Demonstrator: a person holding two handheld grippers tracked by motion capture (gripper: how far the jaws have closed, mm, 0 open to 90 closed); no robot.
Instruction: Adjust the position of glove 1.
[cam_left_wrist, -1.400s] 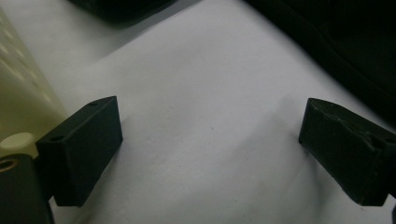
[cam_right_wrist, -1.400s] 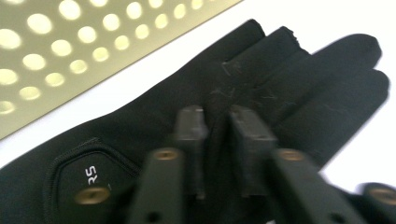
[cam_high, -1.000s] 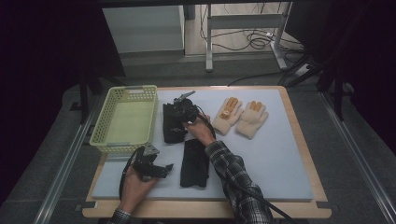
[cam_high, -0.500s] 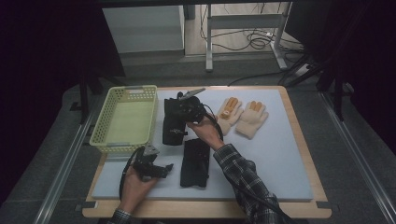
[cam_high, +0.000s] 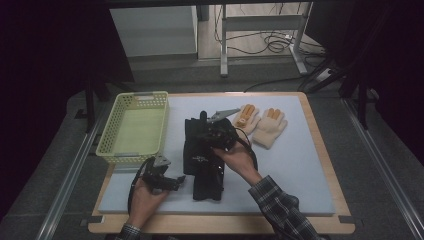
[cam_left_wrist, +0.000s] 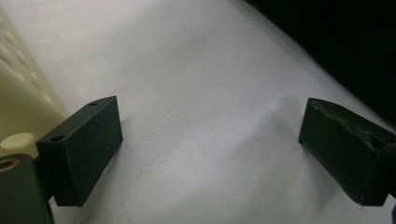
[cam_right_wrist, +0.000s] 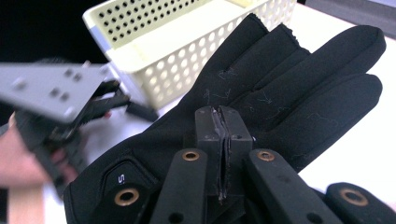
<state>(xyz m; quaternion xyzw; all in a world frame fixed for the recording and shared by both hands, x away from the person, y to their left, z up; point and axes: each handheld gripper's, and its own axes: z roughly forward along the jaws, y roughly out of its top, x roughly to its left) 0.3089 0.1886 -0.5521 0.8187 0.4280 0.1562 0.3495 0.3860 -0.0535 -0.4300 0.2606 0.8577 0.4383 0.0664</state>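
Two black gloves are what I am working with. My right gripper (cam_high: 216, 135) has its fingers pressed flat together on the upper glove (cam_high: 196, 145); in the right gripper view the fingers (cam_right_wrist: 223, 140) meet with no gap and a fold of the glove (cam_right_wrist: 261, 98) caught between them, its fingers spread toward the basket (cam_right_wrist: 187, 46). In the high view that glove sits over the middle of the bench (cam_high: 300, 170), just right of the basket (cam_high: 134, 125) and overlapping the top of the lower glove (cam_high: 209, 180), which lies flat nearer my edge. I cannot tell from the high view whether the held glove is lifted clear of the pad or resting on it. My left gripper (cam_high: 172, 181) is low at the near left of the bench, just left of the lower glove and below the basket's near corner. In the left gripper view its fingers (cam_left_wrist: 84, 149) stand wide apart with nothing between them, only the white pad (cam_left_wrist: 201, 116) beneath, and the basket wall (cam_left_wrist: 18, 93) shows at the left edge. A pair of cream gloves (cam_high: 260, 124) with orange fingertips lies side by side to the right of my right gripper, apart from the black ones. My right sleeve (cam_high: 280, 205) is plaid.
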